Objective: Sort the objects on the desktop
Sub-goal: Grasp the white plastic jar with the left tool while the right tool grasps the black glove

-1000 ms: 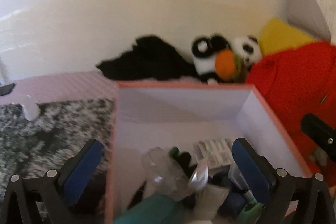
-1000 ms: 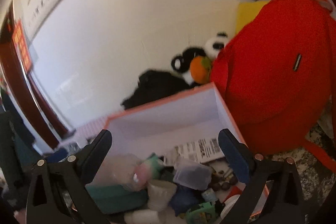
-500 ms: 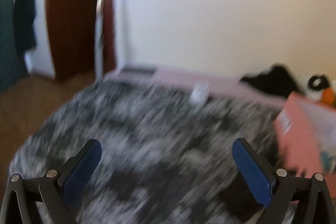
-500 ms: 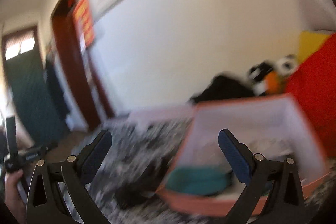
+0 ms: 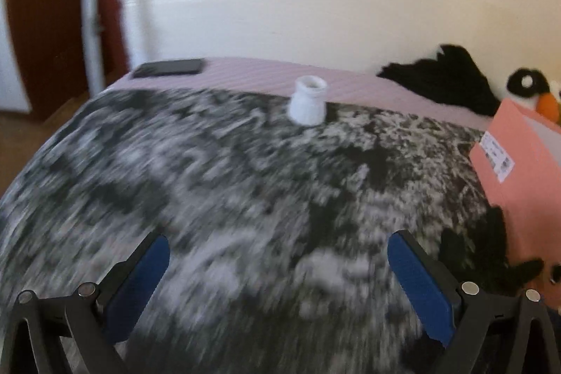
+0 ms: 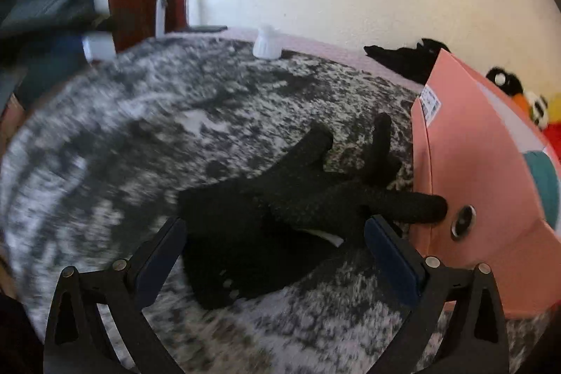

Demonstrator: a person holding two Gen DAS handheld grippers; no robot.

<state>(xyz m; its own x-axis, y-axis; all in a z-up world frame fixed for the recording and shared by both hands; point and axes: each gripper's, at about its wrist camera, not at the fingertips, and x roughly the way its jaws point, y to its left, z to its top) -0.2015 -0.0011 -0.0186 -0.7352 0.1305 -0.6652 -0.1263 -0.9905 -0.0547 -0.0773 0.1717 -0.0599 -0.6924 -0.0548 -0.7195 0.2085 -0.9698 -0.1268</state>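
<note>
A pair of black knit gloves (image 6: 298,198) lies on the mottled black-and-white cloth (image 6: 140,135) beside the pink box (image 6: 473,163). My right gripper (image 6: 273,247) is open and empty, its jaws on either side of the gloves, just above them. A small white bottle (image 5: 308,100) stands upright at the far edge of the cloth; it also shows in the right wrist view (image 6: 266,42). My left gripper (image 5: 277,272) is open and empty over bare cloth (image 5: 210,198). The pink box (image 5: 519,163) is at the right, with glove fingertips (image 5: 491,251) beside it.
A dark phone (image 5: 168,68) lies on the pink striped surface (image 5: 245,76) at the back left. Black fabric (image 5: 445,76) and a black-and-white plush toy (image 5: 529,86) lie against the wall. A red-brown door frame (image 5: 45,6) stands at the left.
Both grippers have swung left, away from over the pink box's contents, and now face the cloth. The gloves and white bottle have come into view. Both grippers stayed open.
</note>
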